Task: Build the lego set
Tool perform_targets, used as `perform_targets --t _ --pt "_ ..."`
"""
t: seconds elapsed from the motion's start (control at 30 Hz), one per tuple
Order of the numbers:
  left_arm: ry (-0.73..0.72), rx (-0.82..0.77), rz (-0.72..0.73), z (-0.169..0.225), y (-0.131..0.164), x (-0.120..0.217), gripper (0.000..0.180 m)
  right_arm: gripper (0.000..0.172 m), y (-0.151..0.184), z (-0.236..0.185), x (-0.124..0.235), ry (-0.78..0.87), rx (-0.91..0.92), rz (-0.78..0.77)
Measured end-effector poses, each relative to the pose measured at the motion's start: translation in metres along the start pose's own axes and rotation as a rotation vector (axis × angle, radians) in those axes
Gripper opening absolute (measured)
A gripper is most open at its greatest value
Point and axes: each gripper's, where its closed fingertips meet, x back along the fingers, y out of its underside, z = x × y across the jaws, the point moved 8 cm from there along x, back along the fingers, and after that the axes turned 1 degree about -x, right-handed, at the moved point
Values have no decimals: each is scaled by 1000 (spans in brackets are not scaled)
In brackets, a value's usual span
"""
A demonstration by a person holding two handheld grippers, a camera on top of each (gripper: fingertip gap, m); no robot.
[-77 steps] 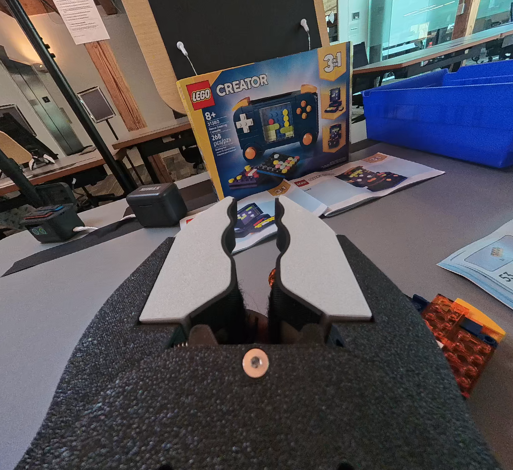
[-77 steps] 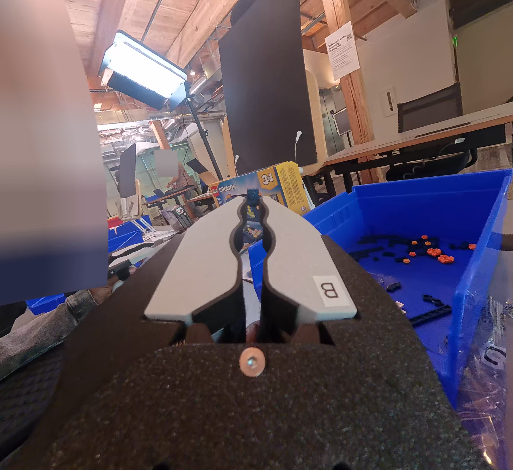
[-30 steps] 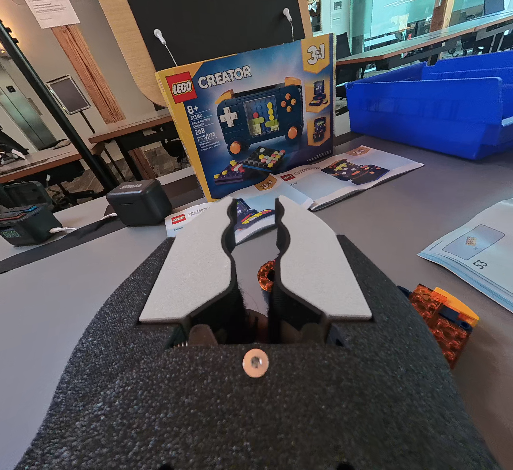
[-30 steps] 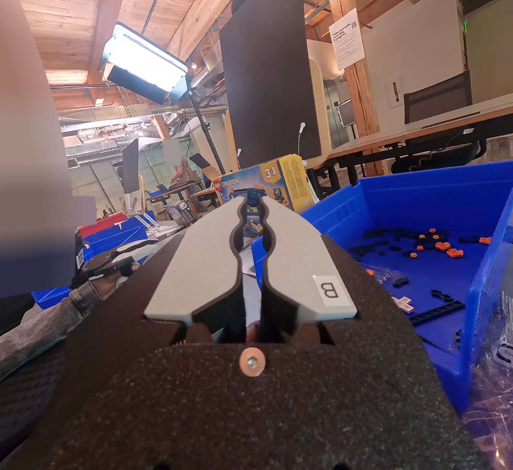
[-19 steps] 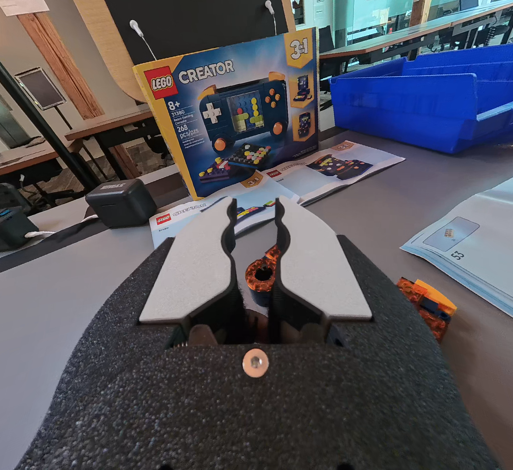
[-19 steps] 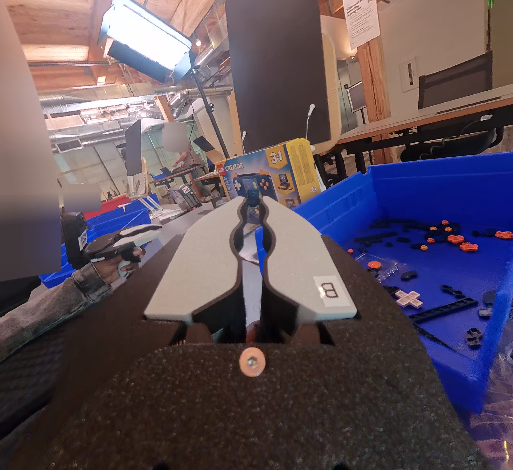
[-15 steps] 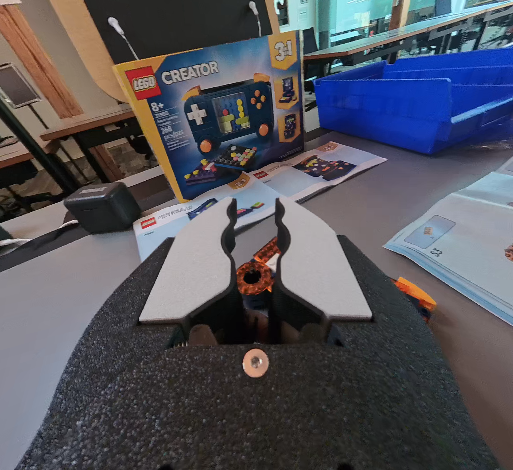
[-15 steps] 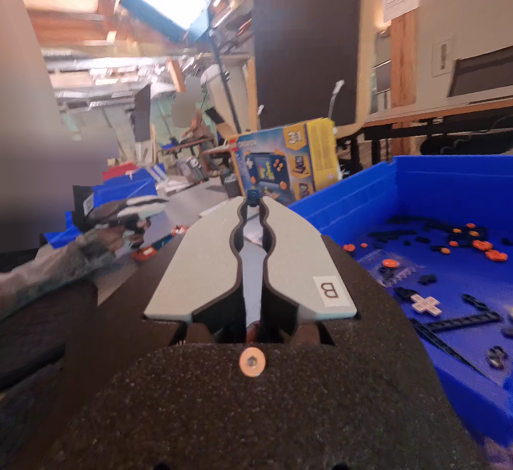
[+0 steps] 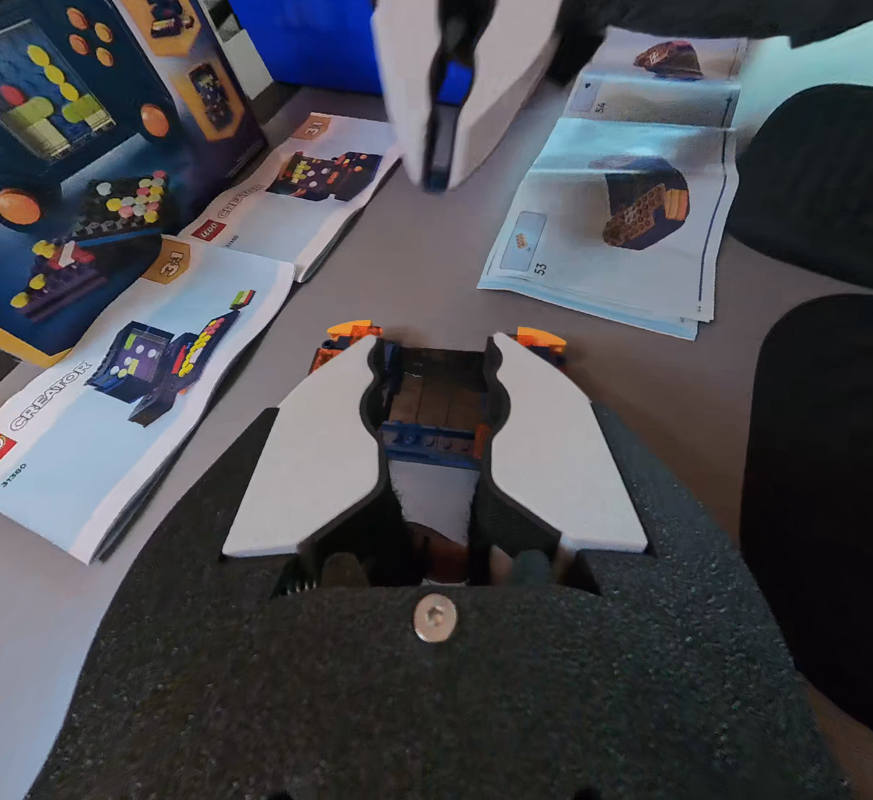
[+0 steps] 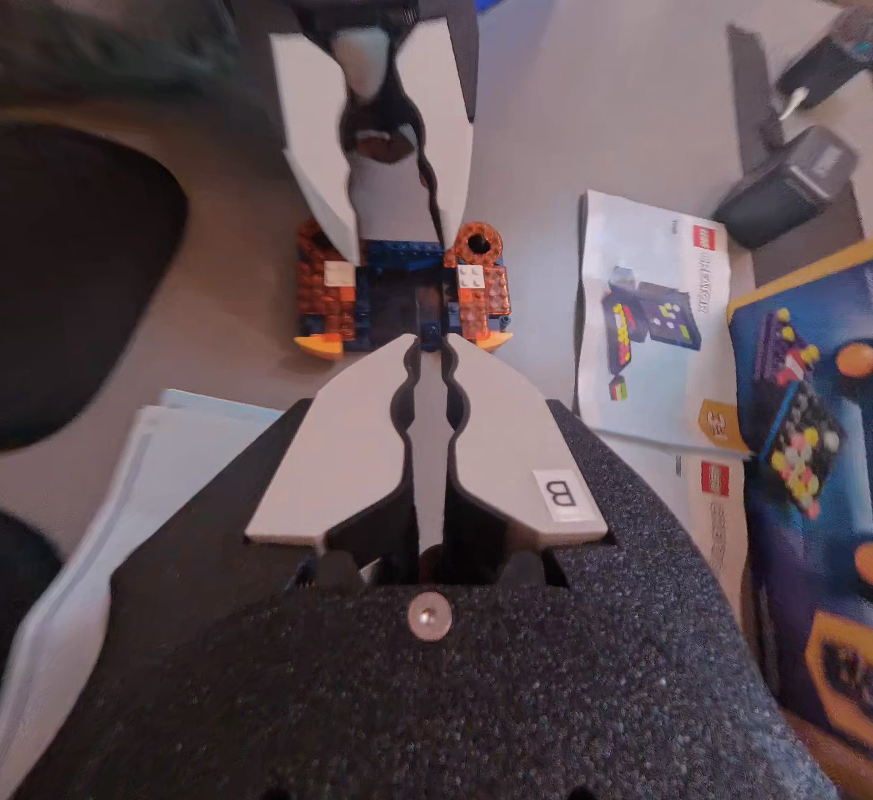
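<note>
A dark blue and orange brick model (image 9: 439,399) lies on the grey table (image 9: 425,257). My left gripper (image 9: 432,342) reaches over it, and its pads press the sides of the model's blue middle bar, with the orange ends outside the fingers. The right wrist view shows the model (image 10: 482,290) with the left gripper (image 10: 399,243) on its far edge. My right gripper (image 10: 430,340) is shut on a small dark blue brick (image 10: 430,335) and holds it at the model's near edge. The right gripper also shows in the left wrist view (image 9: 434,177), above the table.
The set's box (image 9: 94,116) stands at the left, with two closed booklets (image 9: 141,375) in front of it. An open booklet (image 9: 614,210) lies at the right. A blue bin (image 9: 302,12) stands behind. A black cube (image 10: 784,191) sits farther off. The tips of one gripper are about 6 cm away from the tips of the other.
Both grippers have tipped down over the table. The left jaws stand wider and now grip the model's blue middle instead of its orange ring end. The right gripper brought its small brick from the bin.
</note>
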Motion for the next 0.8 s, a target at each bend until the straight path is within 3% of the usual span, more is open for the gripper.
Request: perform_targets --t 0.1,0.23,0.8 --pt "-11 -14 -24 2 6 0 40 7 1 8 -40 -14 86 -119" --pt "-25 -42 -64 3 8 -6 42 7 4 13 -63 -21 113 -197" --pt "-23 -130 -172 0 5 -22 58 8 -3 13 -77 -20 163 -323"
